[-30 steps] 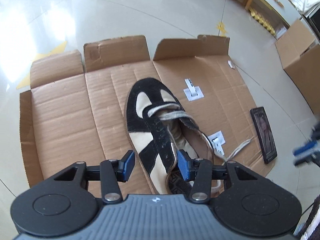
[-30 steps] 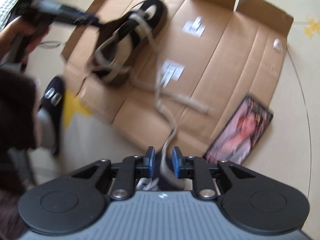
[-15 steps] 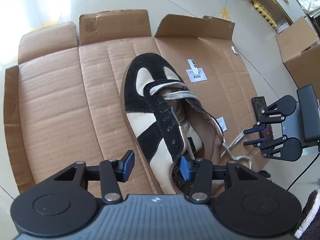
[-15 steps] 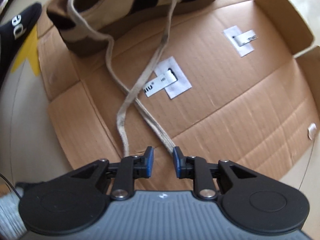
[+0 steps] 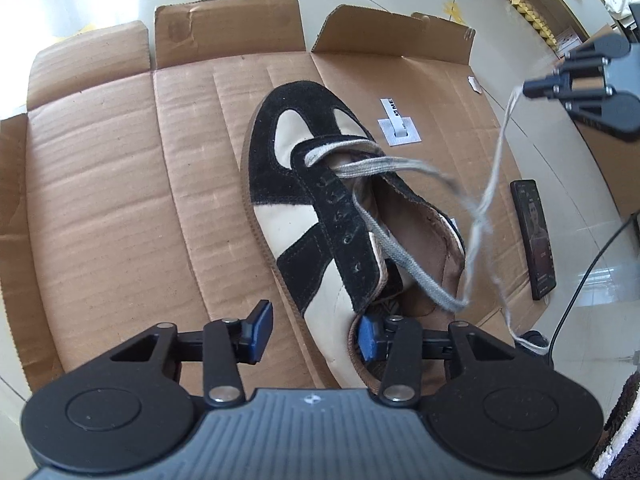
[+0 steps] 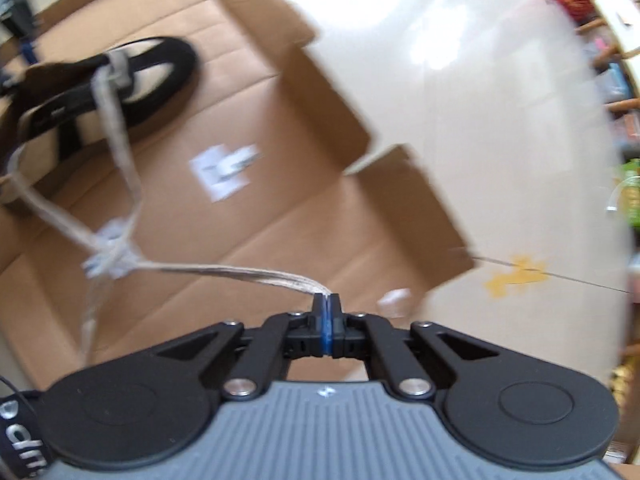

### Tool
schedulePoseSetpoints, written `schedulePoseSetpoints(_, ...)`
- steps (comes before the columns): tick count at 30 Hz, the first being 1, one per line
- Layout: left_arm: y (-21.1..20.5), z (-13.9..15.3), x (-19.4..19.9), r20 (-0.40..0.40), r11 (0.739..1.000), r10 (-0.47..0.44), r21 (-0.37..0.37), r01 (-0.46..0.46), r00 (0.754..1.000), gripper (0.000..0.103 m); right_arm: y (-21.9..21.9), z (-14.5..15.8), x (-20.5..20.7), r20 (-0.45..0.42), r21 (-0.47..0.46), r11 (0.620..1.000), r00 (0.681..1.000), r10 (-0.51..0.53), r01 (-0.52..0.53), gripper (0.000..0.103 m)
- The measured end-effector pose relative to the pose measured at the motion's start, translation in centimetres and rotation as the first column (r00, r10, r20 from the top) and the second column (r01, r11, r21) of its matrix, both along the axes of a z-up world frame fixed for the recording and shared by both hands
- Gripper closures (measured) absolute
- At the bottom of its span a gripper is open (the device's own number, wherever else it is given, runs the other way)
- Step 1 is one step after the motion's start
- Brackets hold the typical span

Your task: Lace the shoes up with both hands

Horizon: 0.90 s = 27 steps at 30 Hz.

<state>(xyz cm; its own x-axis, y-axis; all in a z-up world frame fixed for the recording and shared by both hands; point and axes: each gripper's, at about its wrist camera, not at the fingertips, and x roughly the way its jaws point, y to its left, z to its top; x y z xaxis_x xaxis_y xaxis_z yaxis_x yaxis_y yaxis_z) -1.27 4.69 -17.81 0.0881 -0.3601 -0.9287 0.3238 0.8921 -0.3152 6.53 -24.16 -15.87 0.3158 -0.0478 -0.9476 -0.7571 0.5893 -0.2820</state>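
Note:
A black and cream suede shoe point(image 5: 320, 216) lies on flattened cardboard point(image 5: 120, 200), toe pointing away; it also shows in the right wrist view point(image 6: 120, 76). A grey lace point(image 5: 404, 264) runs through its front eyelets and trails to the right. My left gripper point(image 5: 316, 328) is open, straddling the shoe's heel wall, one finger inside the opening. My right gripper point(image 6: 327, 304) is shut on the lace end point(image 6: 248, 272) and holds it raised and taut; it shows in the left wrist view point(image 5: 532, 89) at upper right. The lace strands cross in a tangle point(image 6: 112, 252).
A black phone point(image 5: 534, 236) lies at the cardboard's right edge. White labels point(image 5: 398, 126) are stuck on the cardboard. A cable point(image 5: 580, 280) runs over the tiled floor at right. Shelves and boxes point(image 6: 616, 60) stand at the room's edge.
My right gripper closed on the lace end and lifted it up and to the right, pulling the lace off the cardboard. My left gripper moved closer over the heel, still open.

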Motion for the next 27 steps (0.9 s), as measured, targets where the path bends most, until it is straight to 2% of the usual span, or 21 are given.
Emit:
schedulePoseSetpoints(3, -0.1, 2.1, -0.5, 0.053, 1.0, 0.009, 0.013, -0.009, 0.999, 0.059, 0.7, -1.1, -0.6, -0.03, 0.025, 1.0, 1.0, 0.003, -0.003, 0.091)
schedulePoseSetpoints(6, -0.2, 3.4, -0.8, 0.076, 1.0, -0.013, -0.007, 0.013, 0.997, 0.059, 2.0, -0.9, -2.7, -0.056, 0.076, 0.996, 0.997, 0.045, -0.041, 0.079)
schedulePoseSetpoints(9, -0.3, 3.4, -0.6, 0.065, 1.0, -0.02, -0.019, 0.021, 0.998, 0.059, 4.1, 0.0, -5.8, -0.087, 0.155, 0.979, 0.986, 0.144, -0.129, 0.071)
schedulePoseSetpoints(13, -0.3, 2.6, -0.3, 0.032, 1.0, -0.004, -0.02, 0.005, 0.999, 0.059, 8.0, 2.2, -10.6, -0.128, 0.284, 0.914, 0.934, 0.334, -0.288, 0.069)
schedulePoseSetpoints(15, -0.3, 2.4, -0.2, 0.023, 1.0, 0.001, -0.027, 0.0, 1.0, 0.059, 9.9, 2.8, -12.3, -0.14, 0.331, 0.874, 0.898, 0.417, -0.354, 0.069)
schedulePoseSetpoints(18, -0.3, 2.3, -0.2, 0.021, 1.0, 0.005, -0.028, -0.004, 1.0, 0.059, 11.9, 2.8, -13.1, -0.134, 0.357, 0.838, 0.865, 0.484, -0.414, 0.069)
schedulePoseSetpoints(23, -0.2, 1.9, -0.1, 0.02, 0.999, 0.006, -0.032, -0.005, 1.0, 0.059, 14.2, 1.5, -13.2, -0.14, 0.355, 0.817, 0.838, 0.527, -0.454, 0.072)
schedulePoseSetpoints(25, -0.2, 1.8, -0.1, 0.018, 0.999, 0.004, -0.033, -0.003, 1.0, 0.059, 14.9, 0.8, -13.3, -0.159, 0.35, 0.815, 0.829, 0.537, -0.461, 0.079)
schedulePoseSetpoints(26, -0.2, 1.7, 0.0, 0.017, 0.999, 0.004, -0.033, -0.004, 1.0, 0.059, 15.1, 0.5, -13.3, -0.17, 0.347, 0.815, 0.823, 0.541, -0.464, 0.096)
schedulePoseSetpoints(27, -0.2, 1.6, 0.0, 0.015, 0.999, 0.005, -0.034, -0.004, 1.0, 0.059, 15.2, 0.5, -13.4, -0.182, 0.346, 0.815, 0.819, 0.544, -0.465, 0.1)
